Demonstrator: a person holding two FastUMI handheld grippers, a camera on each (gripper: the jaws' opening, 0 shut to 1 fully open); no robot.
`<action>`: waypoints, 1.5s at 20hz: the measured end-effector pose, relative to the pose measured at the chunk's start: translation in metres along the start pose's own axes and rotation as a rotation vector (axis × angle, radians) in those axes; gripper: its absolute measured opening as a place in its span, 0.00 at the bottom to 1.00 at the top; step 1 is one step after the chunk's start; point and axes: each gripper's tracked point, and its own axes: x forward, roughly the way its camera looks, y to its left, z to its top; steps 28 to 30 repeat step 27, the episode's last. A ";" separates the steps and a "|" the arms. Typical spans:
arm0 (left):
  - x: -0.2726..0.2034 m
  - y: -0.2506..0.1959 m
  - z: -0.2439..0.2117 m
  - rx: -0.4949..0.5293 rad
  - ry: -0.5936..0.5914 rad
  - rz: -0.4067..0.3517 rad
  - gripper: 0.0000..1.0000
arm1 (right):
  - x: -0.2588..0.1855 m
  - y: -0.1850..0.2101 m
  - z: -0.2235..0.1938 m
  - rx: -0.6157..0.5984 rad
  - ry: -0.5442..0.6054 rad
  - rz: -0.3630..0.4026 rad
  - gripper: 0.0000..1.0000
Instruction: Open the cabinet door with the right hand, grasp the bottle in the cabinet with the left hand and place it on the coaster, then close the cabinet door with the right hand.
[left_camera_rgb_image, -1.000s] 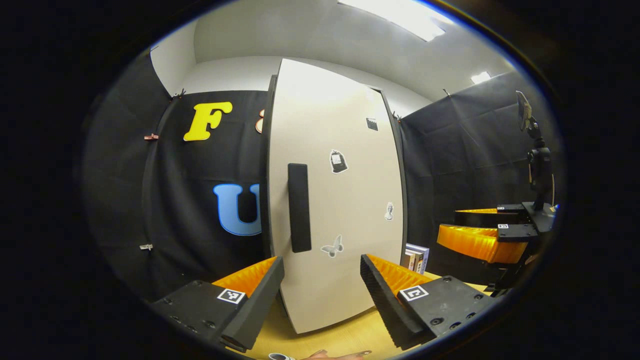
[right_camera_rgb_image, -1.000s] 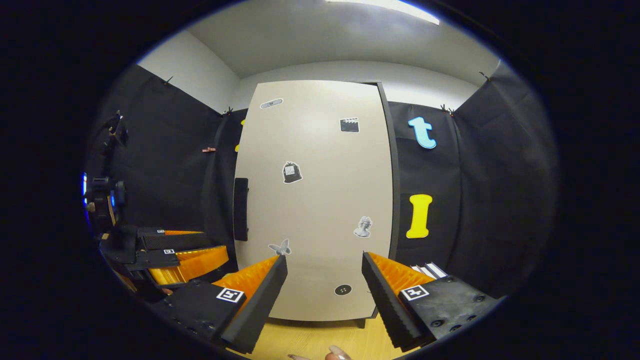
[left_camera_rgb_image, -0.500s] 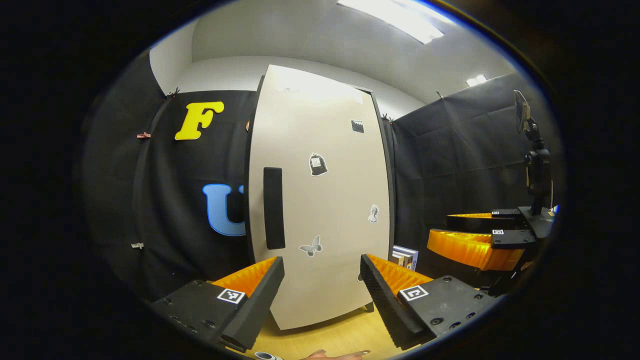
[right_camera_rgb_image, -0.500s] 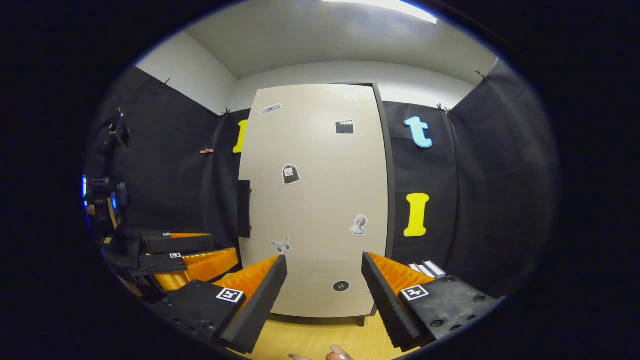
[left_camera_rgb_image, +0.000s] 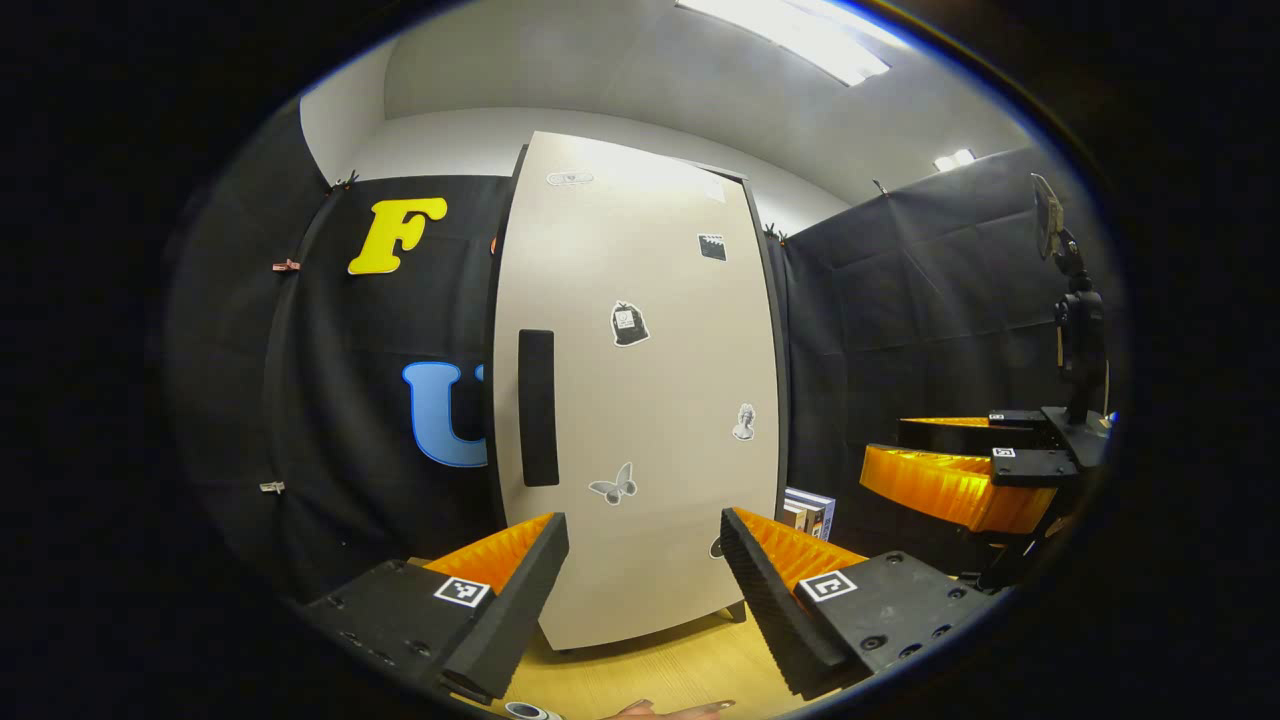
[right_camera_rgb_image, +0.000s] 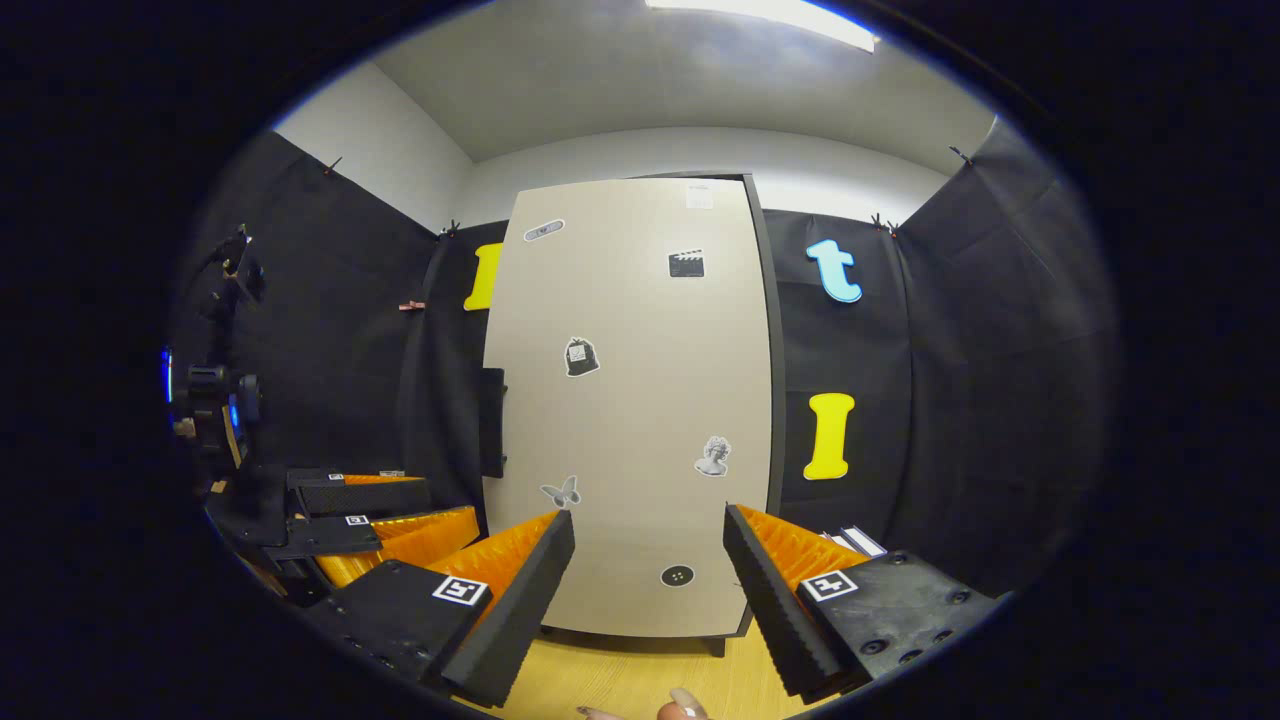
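Standing shut at the back of the booth, the cabinet door (right_camera_rgb_image: 630, 400) is facing both cameras, its pale front dotted w/ small stickers, incl. a butterfly (right_camera_rgb_image: 561, 491), a bust (right_camera_rgb_image: 712, 455) and a clapperboard (right_camera_rgb_image: 686, 263). In the right gripper view the right claw (right_camera_rgb_image: 645, 580) is hovering short of the door w/ fingers spread wide and nothing between them; the dark handle (right_camera_rgb_image: 491, 422) is sitting at the door's left edge, left of and above the claw, untouched. In the left gripper view the left claw (left_camera_rgb_image: 640, 580) is likewise gaping wide and empty, pointing at the lower part of the same door (left_camera_rgb_image: 640, 400), where the handle (left_camera_rgb_image: 537, 407) is showing as a tall dark bar near the left edge. The bottle is not to be seen w/ the door closed; the coaster's spot can't be told from these views. The right claw (left_camera_rgb_image: 960, 470) is also appearing at the right side of the left gripper view, well apart from the door, and the left claw (right_camera_rgb_image: 370, 515) is appearing low at the left of the right gripper view. A few books (left_camera_rgb_image: 812, 510) are standing just right of the cabinet's foot. The light wooden bench (right_camera_rgb_image: 620, 680) is running under both claws, and fingertips of a hand (right_camera_rgb_image: 680, 708) are peeking in at the bottom edge. A camera mount (left_camera_rgb_image: 1075, 320) is rising at far right in the left gripper view.
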 end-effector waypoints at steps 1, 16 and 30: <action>0.000 0.000 -0.001 -0.001 -0.002 0.000 0.96 | 0.000 0.000 0.002 0.004 -0.003 -0.002 0.98; -0.001 -0.001 0.004 -0.021 -0.030 -0.020 0.96 | -0.005 -0.001 -0.002 0.029 0.018 -0.014 0.98; -0.003 -0.004 0.011 -0.005 -0.069 -0.010 0.96 | -0.003 0.001 -0.002 0.038 0.019 -0.010 0.97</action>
